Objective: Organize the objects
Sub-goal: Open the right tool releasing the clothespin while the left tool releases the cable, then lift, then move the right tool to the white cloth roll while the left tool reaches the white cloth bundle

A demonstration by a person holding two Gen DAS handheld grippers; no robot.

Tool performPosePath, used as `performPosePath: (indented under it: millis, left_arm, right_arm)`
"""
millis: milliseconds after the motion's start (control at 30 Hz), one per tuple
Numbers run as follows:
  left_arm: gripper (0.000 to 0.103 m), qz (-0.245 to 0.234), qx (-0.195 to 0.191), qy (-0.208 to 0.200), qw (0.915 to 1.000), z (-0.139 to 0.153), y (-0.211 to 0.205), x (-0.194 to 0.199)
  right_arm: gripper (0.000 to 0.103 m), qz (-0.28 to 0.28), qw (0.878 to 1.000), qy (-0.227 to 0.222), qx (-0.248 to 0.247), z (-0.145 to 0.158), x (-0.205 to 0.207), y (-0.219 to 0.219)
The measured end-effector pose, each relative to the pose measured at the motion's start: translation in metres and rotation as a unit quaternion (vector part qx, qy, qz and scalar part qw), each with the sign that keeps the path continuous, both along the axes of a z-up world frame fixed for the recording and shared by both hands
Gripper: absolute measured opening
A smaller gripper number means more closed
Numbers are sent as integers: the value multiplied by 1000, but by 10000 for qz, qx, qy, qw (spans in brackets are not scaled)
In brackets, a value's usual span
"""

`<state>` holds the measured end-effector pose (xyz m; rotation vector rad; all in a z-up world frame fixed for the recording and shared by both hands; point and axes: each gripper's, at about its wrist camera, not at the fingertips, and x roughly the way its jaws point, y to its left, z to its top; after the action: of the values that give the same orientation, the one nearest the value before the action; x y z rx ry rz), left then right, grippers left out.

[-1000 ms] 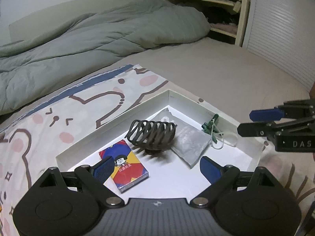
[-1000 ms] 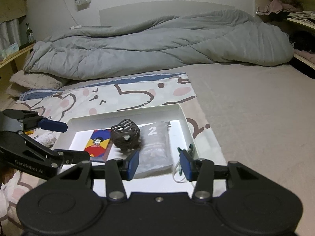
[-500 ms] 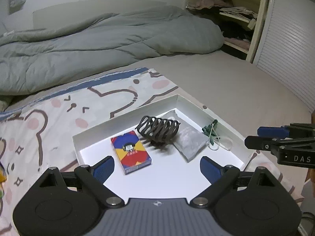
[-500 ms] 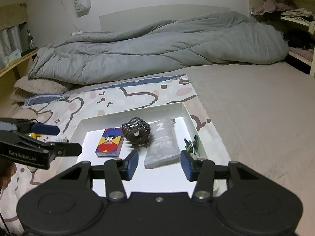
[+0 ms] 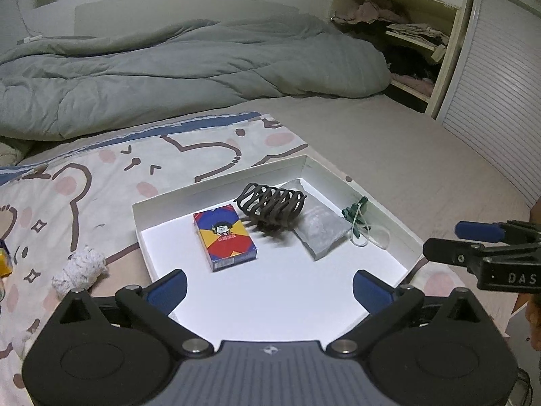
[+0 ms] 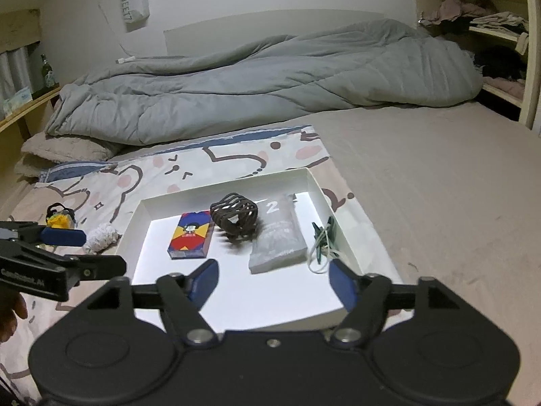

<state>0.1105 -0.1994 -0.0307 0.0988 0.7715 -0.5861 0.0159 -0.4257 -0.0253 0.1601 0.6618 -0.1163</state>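
- Left hand-held gripper: jaws opening, spread wide, nothing between them, hovers over near end of white tray.
- Right hand-held gripper: jaws opening, nothing between the pads, hovers over tray's near edge; also seen side-on at right of left wrist view.
- Tray lies on cartoon-print sheet on the bed.
- In tray, left to right: card box lying flat, red/blue/yellow; dark hair claw clip just beside it; grey sealed pouch with a "2" printed on it, partly under the clip; green clip with a white elastic loop near the right wall.
- Outside tray, on sheet to the left: white knitted bundle, near tray's corner; yellow item with a black band further left, too small to identify.
- Grey duvet bunched at far end of bed.
- Open shelf with clothes at far right, white slatted door beside it.
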Motion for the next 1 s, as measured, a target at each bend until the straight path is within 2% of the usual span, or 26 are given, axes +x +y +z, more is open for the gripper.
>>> performPosePath:
  millis: [133,200,267,633,1000]
  left_arm:
    - [103,74,-28,4,10000,-3,6,-4]
    - [103,99,-21,-3,9999,-4,8,-6]
    - [103,122,-14,-41,9999,-5,9,-8]
    - [103,170,-14,-220,9996,-8,21,-18]
    - [103,172,-64,-244,9995,-11,29,-16]
  right_arm:
    - [91,-33,9999,-100,-125,-2,-8,4]
    - [100,-109,9997,-106,-169,-3,-11,6]
    - [103,-198,9995,-113,-236,-3,-13,8]
    - [103,-317,9985,-112,-441,-11,-22,17]
    - [103,-401,9986,-28,-335,-15,-21,18]
